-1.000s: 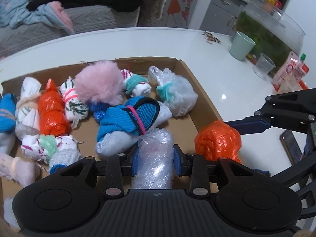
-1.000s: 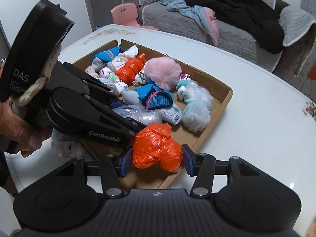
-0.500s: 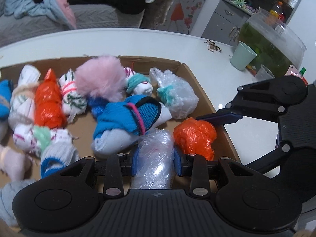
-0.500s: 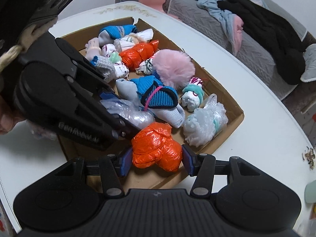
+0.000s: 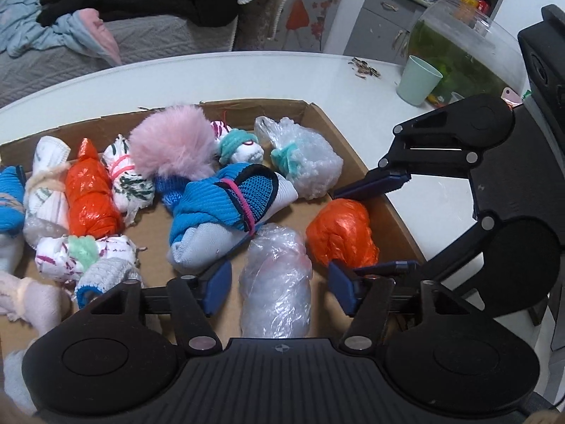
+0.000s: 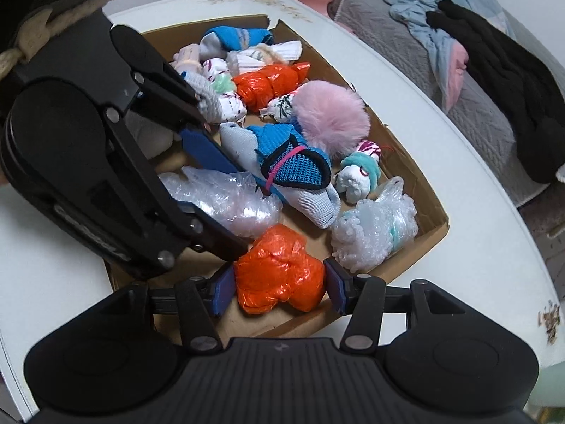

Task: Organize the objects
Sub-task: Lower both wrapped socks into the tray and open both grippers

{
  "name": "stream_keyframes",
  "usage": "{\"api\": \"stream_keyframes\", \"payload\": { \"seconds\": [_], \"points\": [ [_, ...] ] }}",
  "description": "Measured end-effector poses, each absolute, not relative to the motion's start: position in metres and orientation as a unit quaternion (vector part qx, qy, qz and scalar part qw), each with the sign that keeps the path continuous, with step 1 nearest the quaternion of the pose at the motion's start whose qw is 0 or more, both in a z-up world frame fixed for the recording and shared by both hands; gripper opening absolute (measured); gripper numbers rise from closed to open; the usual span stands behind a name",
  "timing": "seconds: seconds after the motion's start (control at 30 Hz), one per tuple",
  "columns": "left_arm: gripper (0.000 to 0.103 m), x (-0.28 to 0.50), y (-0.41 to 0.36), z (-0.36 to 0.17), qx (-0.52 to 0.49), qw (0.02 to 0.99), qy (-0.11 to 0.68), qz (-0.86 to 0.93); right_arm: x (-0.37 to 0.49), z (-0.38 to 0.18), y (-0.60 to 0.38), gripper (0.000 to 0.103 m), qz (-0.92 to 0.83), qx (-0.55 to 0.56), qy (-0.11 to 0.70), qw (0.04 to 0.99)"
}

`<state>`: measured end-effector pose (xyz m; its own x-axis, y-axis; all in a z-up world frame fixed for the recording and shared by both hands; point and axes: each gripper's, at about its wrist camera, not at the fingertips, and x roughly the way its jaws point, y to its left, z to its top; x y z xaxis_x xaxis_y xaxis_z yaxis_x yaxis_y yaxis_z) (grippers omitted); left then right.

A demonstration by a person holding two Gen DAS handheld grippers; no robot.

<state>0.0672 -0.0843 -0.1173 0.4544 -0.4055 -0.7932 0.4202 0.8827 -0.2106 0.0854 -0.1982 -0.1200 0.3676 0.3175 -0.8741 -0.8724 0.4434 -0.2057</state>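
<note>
Your left tongs [image 5: 279, 284] have just opened, so the clear plastic bundle [image 5: 275, 279] now lies free between them in the cardboard box [image 5: 374, 190]. Your right tongs [image 6: 279, 284] still grip the orange bundle [image 6: 279, 268] (low inside the box); release it next.

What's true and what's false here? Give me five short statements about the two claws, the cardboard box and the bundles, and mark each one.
1. The left claw is clamped on the clear plastic bundle. False: its jaws stand apart, with a gap on each side of the bundle.
2. The orange bundle between the right claw fingers is inside the cardboard box. True.
3. The pink pompom lies on the table outside the box. False: it sits in the box among the socks.
4. A green cup stands on the table outside the box. True.
5. The box holds only one orange bundle. False: a second orange bundle lies at the far side.
</note>
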Motion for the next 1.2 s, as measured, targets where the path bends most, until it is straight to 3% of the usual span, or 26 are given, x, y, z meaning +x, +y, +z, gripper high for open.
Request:
{"api": "stream_keyframes", "payload": {
  "seconds": [0.13, 0.47, 0.6, 1.07, 1.2],
  "points": [
    [0.08, 0.06, -0.083, -0.111, 0.016, 0.848, 0.465, -0.252, 0.084, -0.115, -0.201, 0.051, 0.394, -0.345, 0.391, 0.757],
    [0.079, 0.059, -0.09, -0.113, -0.026, 0.833, 0.47, -0.29, 0.08, -0.099, -0.21, 0.054, 0.391, -0.35, 0.385, 0.759],
    [0.084, 0.051, -0.091, -0.11, 0.012, 0.838, 0.465, -0.286, 0.08, -0.097, -0.216, 0.054, 0.387, -0.347, 0.389, 0.761],
    [0.089, 0.048, -0.082, -0.1, 0.083, 0.849, 0.47, -0.23, 0.071, -0.096, -0.205, 0.056, 0.392, -0.35, 0.407, 0.747],
    [0.091, 0.047, -0.079, -0.093, 0.083, 0.851, 0.47, -0.219, 0.069, -0.095, -0.2, 0.061, 0.389, -0.345, 0.408, 0.751]
  ]
}}
